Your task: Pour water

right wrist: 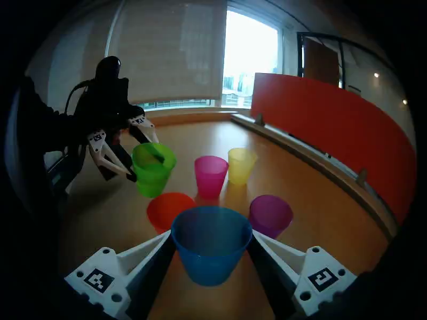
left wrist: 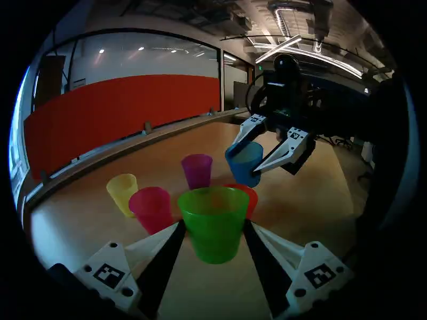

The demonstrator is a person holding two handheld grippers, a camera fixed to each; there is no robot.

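- Jaws of the left gripper (left wrist: pixel 213 228) were drawn in narrow on the green cup (left wrist: pixel 215 237), one finger against each side wall, which kept its mouth level and upright.
- Far across the table (left wrist: pixel 309 213), the right gripper (left wrist: pixel 244 159) clasped the blue cup (left wrist: pixel 243 165) the same way and held it clear of the wood, its rim tipped a little toward the green one.
- The two held cups faced each other over the group, which I judged to be the set-up for pouring from one into the other.
- Between them, in the left gripper view, stood the yellow cup (left wrist: pixel 122 192) at far left, the pink cup (left wrist: pixel 151 209) near left, the purple cup (left wrist: pixel 197 170) farther back, and the red cup (left wrist: pixel 249 196) just behind the green one.
- Whether either held cup contained water could not be told; the tinted walls hid it.
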